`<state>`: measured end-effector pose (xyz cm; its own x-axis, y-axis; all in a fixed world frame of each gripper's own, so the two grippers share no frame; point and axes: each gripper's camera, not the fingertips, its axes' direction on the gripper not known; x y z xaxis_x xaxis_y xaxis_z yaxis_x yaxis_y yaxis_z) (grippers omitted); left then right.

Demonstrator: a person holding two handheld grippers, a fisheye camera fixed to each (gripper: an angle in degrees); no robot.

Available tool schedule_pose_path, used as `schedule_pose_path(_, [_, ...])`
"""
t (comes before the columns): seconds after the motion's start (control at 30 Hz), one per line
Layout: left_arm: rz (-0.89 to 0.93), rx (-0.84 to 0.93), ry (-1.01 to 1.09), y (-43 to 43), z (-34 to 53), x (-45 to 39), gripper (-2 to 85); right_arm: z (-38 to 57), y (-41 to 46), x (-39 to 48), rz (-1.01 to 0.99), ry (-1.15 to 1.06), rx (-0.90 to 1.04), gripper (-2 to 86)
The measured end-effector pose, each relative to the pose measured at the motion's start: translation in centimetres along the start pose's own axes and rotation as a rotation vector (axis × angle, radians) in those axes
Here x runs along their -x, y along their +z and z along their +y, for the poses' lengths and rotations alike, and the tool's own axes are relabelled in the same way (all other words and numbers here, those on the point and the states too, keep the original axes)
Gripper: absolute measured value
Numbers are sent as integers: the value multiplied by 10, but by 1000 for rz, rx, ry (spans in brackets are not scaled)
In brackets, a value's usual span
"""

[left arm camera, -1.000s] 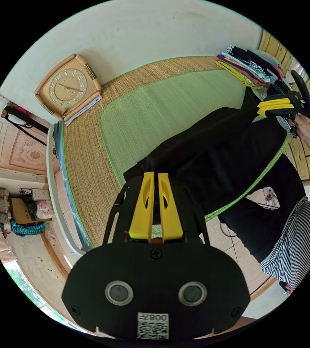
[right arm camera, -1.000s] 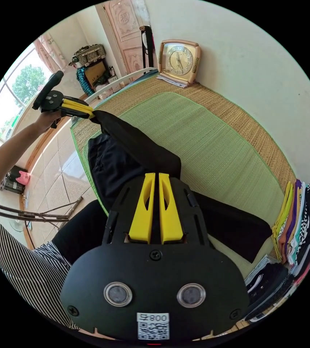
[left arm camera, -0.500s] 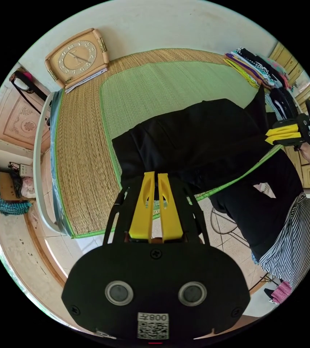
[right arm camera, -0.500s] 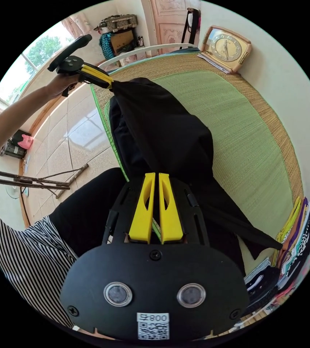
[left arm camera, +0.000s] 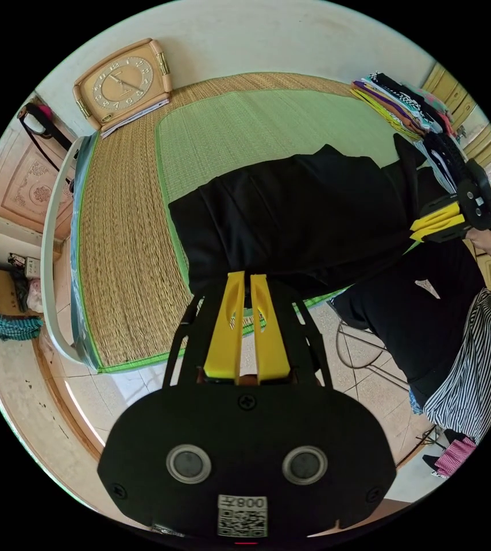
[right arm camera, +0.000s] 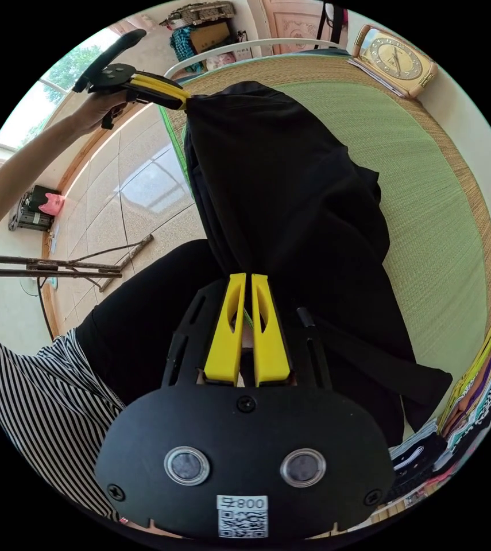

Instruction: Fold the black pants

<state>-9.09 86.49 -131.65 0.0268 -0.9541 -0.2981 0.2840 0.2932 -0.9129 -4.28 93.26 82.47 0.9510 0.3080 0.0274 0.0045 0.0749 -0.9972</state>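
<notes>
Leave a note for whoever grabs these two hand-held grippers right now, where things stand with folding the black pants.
Left hand-held gripper: shut on one edge of the black pants.
Right hand-held gripper: shut on the opposite edge.
Pants: stretched between both grippers, the far part draped on the green mat, the near edge lifted beyond the mat's edge.
Stack of folded clothes sits at the mat's far end.
Done: both edges gripped and lifted.
Left: lay the pants down, fold them.
</notes>
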Motion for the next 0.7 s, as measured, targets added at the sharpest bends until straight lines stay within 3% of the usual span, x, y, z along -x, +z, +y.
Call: schedule_pose_path(0.7, [155,-117,-242,109,198,24,14,11,67,-1,-57,45,44,17])
